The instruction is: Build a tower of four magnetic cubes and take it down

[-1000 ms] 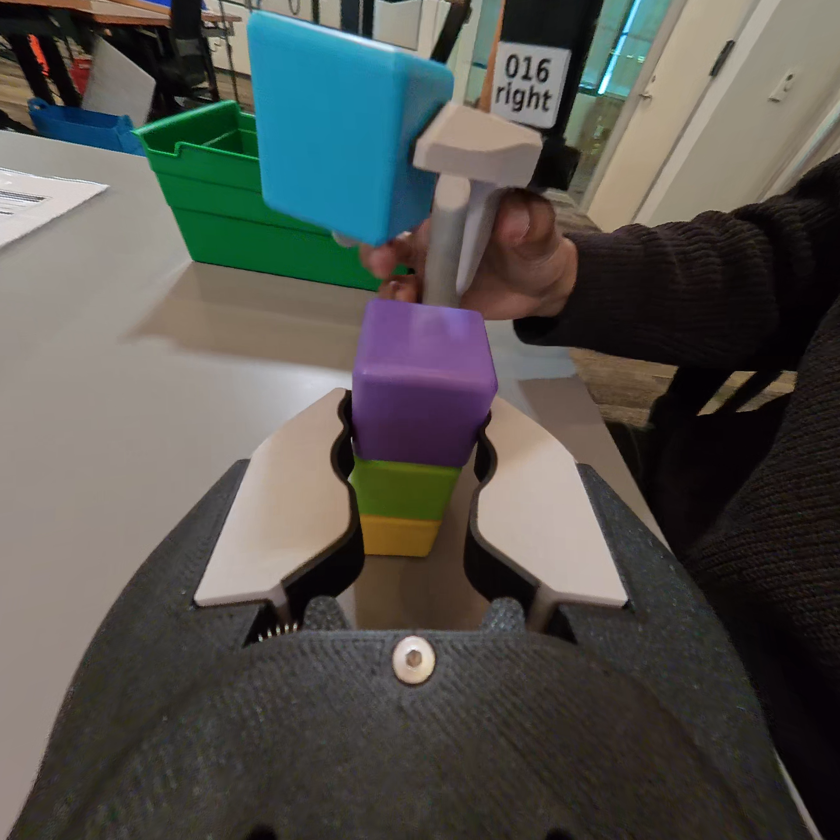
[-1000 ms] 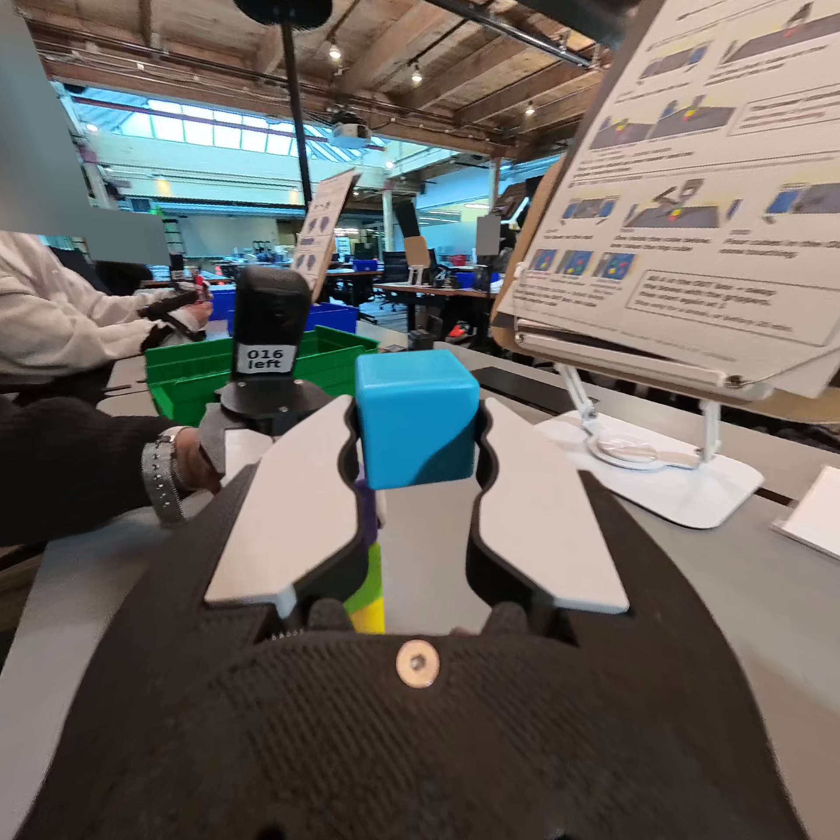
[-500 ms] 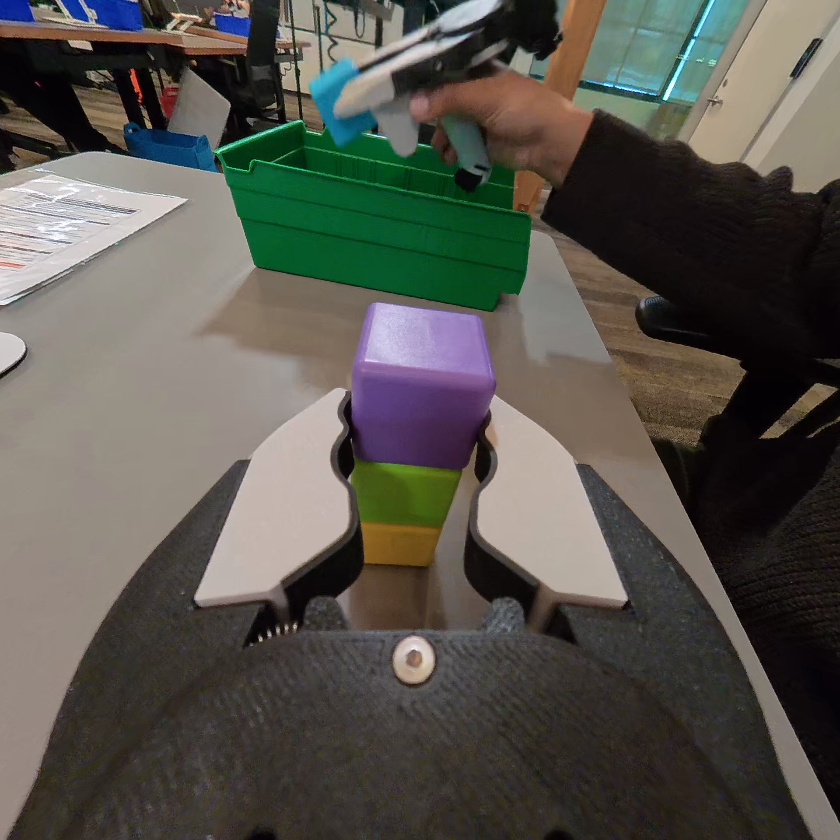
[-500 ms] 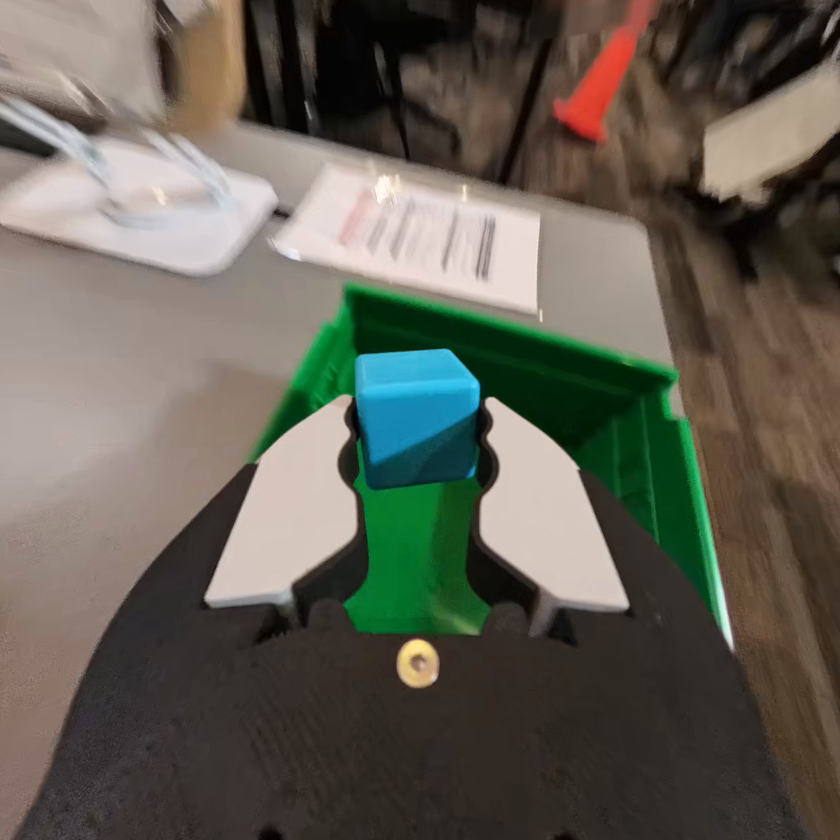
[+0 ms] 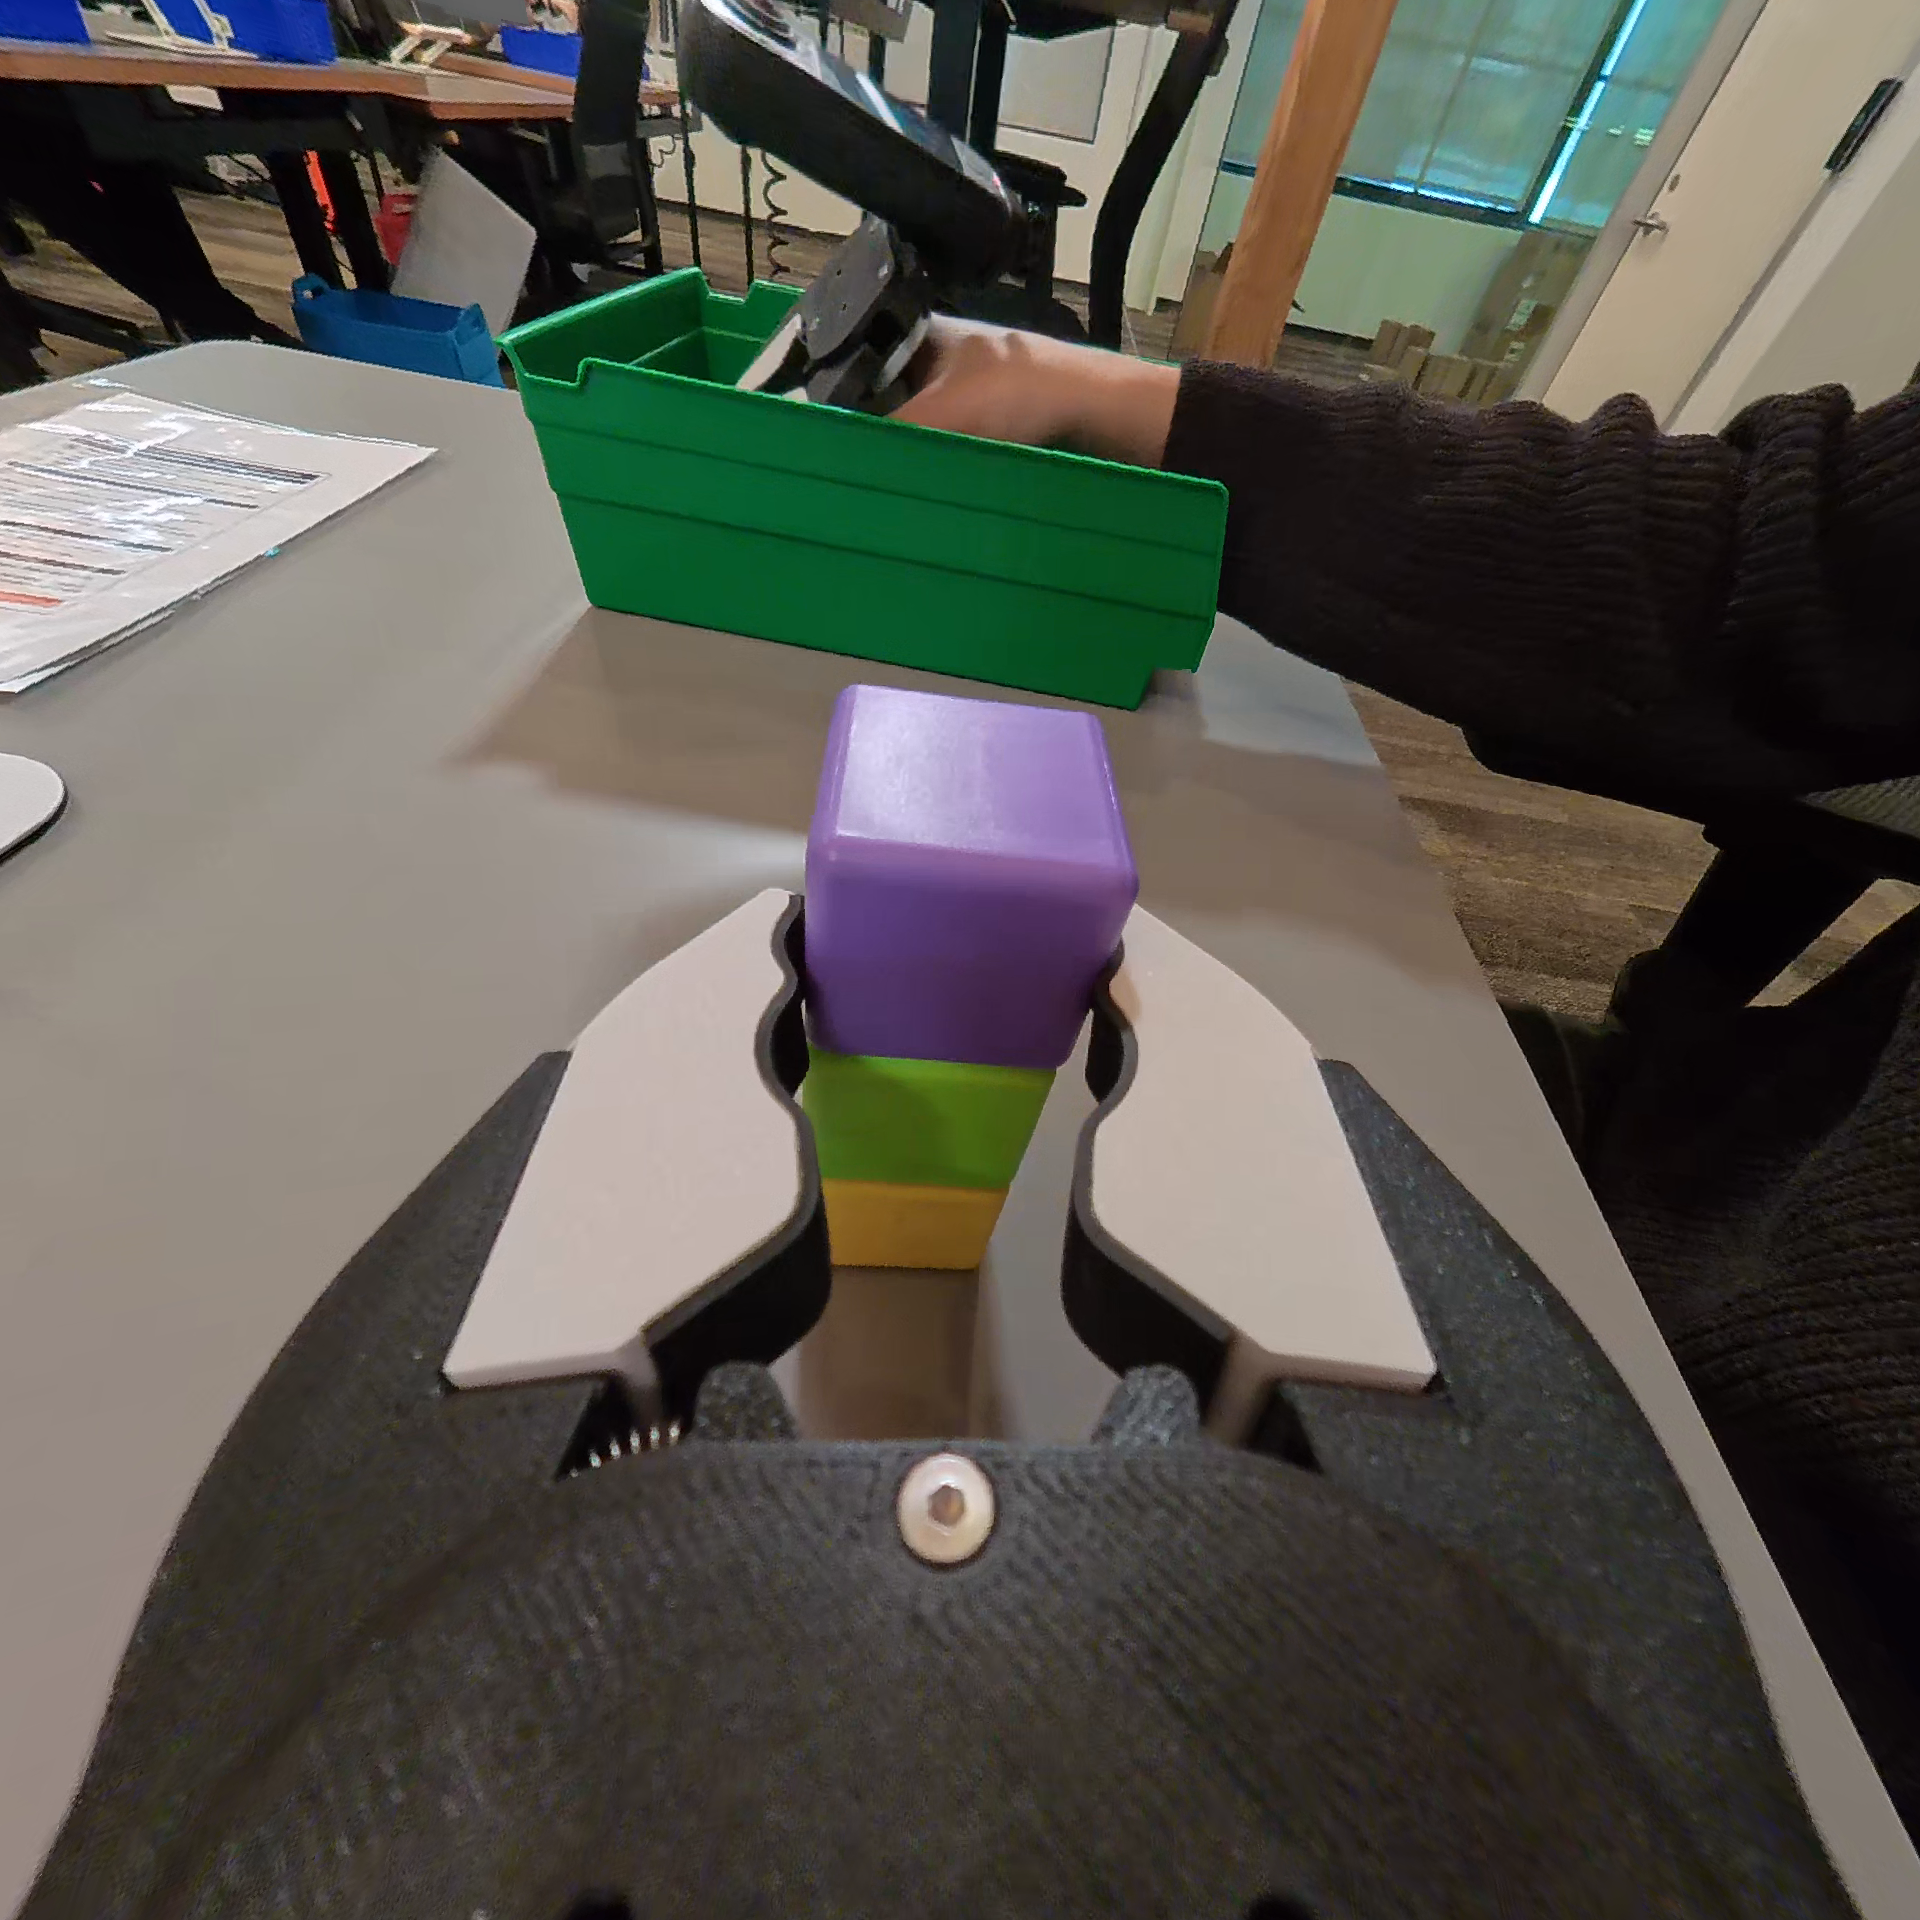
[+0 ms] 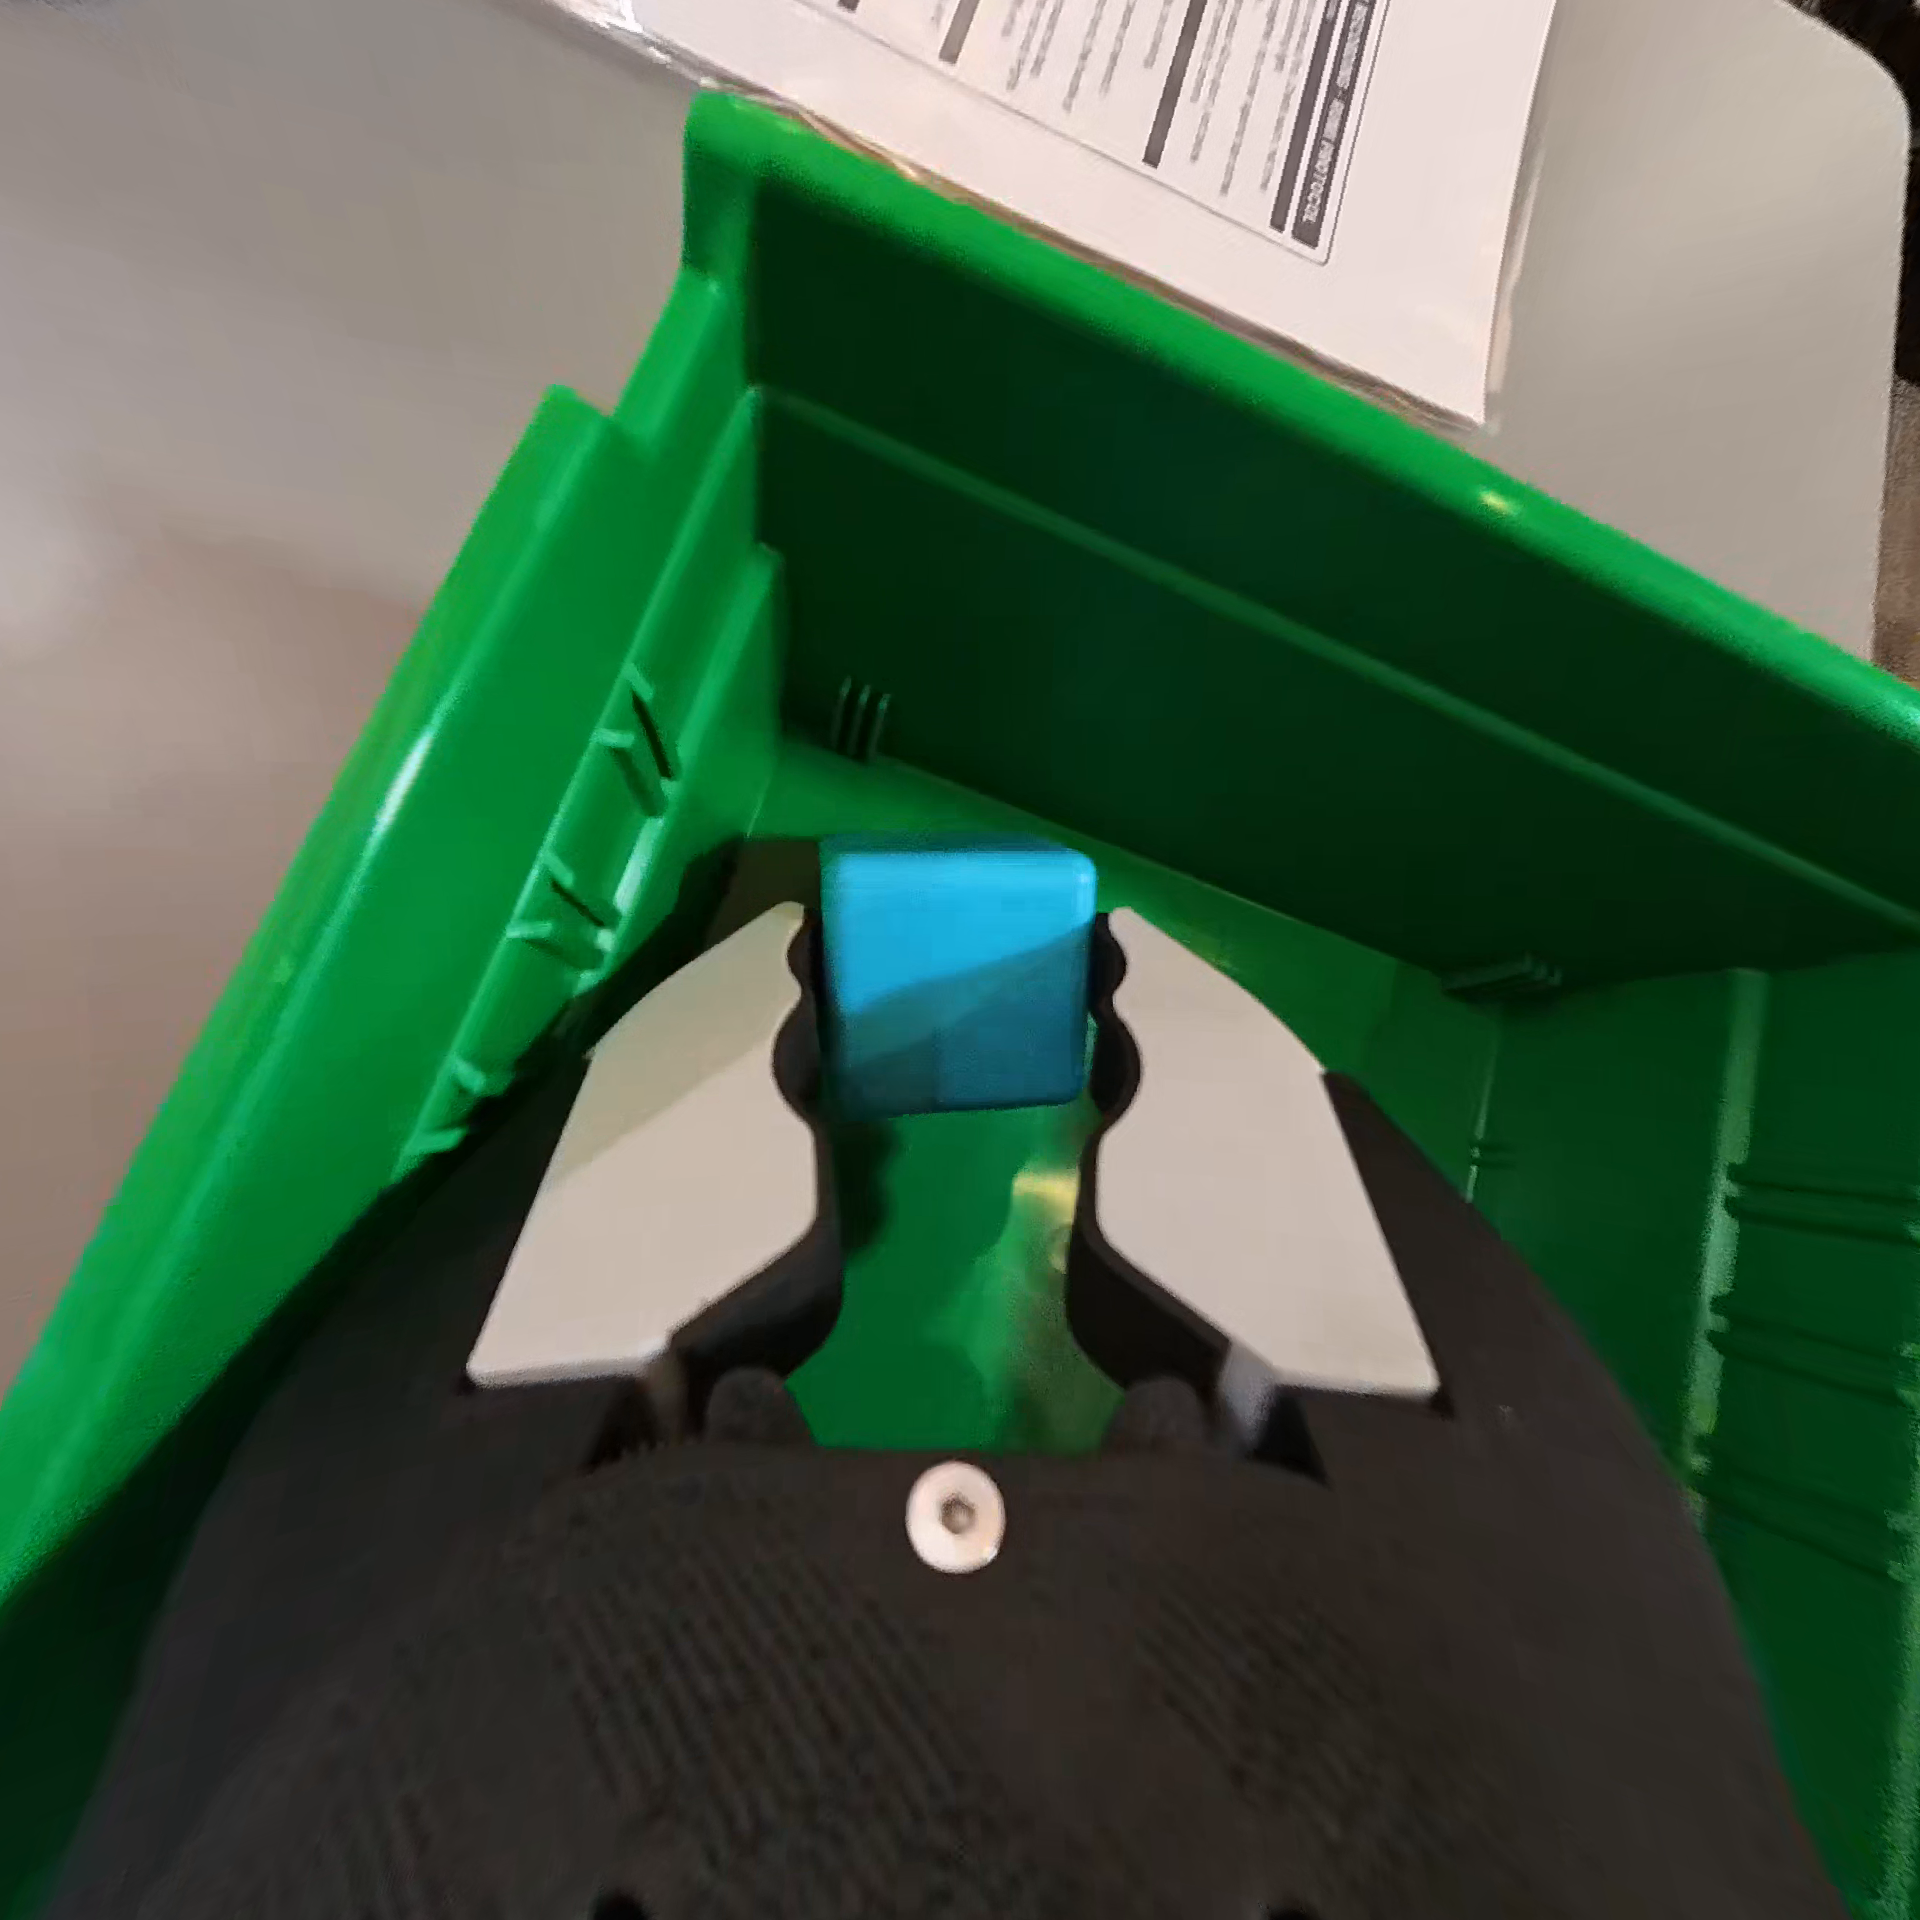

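Observation:
My left gripper [image 5: 951, 961] is shut on a purple cube [image 5: 961, 873], the top of a stack on the grey table. Under it sit a green cube [image 5: 920, 1122] and a yellow cube [image 5: 914, 1226]. My right gripper [image 6: 956, 956] is shut on a blue cube [image 6: 956, 977] and holds it down inside a green bin [image 6: 1247, 582], close to a corner and near the floor of the bin. In the left wrist view the right gripper [image 5: 842, 343] reaches into the same bin [image 5: 883, 551] behind the stack; the blue cube is hidden there.
A printed sheet [image 5: 135, 520] lies at the left of the table [image 5: 312, 883], and also shows beyond the bin [image 6: 1299, 135]. A white stand base [image 5: 21, 821] pokes in at the left edge. A person's dark sleeve [image 5: 1558, 582] crosses the right side. The table edge runs along the right. The white stand base [image 5: 21, 821] is about equally far from each gripper, around 25 centimeters.
The right gripper has carried the blue cube from above the stack over to the green bin and lowered it inside. The left gripper has stayed shut on the purple cube.

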`<action>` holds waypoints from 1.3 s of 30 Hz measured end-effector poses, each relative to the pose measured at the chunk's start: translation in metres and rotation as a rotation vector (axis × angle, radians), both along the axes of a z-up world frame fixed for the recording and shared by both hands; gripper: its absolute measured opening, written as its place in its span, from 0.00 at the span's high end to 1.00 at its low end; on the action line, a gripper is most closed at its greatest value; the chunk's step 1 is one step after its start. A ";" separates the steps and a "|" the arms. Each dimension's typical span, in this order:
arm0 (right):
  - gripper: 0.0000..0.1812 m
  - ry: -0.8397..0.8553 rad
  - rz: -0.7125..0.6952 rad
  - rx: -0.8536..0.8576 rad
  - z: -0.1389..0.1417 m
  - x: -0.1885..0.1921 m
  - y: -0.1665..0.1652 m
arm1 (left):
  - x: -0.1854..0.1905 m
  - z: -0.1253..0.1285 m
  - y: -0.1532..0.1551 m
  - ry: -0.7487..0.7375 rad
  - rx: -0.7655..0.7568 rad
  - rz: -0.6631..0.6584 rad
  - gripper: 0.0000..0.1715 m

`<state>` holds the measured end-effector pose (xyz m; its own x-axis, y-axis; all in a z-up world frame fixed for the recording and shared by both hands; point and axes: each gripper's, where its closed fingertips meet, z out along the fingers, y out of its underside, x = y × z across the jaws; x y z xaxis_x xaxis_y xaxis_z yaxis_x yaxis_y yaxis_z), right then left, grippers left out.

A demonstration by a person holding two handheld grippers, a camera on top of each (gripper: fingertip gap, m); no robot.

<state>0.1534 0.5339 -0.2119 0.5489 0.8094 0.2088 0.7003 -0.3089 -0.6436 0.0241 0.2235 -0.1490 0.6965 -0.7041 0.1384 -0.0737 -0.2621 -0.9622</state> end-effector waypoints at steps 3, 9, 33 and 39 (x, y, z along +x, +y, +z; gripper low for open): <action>0.68 0.040 -0.007 0.000 0.004 -0.004 0.002 | 0.000 0.000 0.000 -0.006 -0.002 -0.002 0.70; 0.68 0.103 -0.023 0.053 0.035 0.006 0.005 | -0.001 -0.001 0.000 0.001 -0.007 -0.001 0.70; 0.57 0.936 1.046 -0.390 0.142 -0.139 -0.321 | -0.008 -0.036 0.000 0.168 -0.123 0.031 0.55; 0.57 0.908 1.019 -0.222 0.116 -0.145 -0.308 | -0.005 -0.036 -0.003 0.146 -0.140 -0.009 0.70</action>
<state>0.0088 0.2256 -0.0961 -0.4266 0.9005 -0.0847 0.0423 -0.0737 -0.9964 0.0191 0.2200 -0.1849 0.7099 -0.6917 0.1328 -0.2133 -0.3908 -0.8954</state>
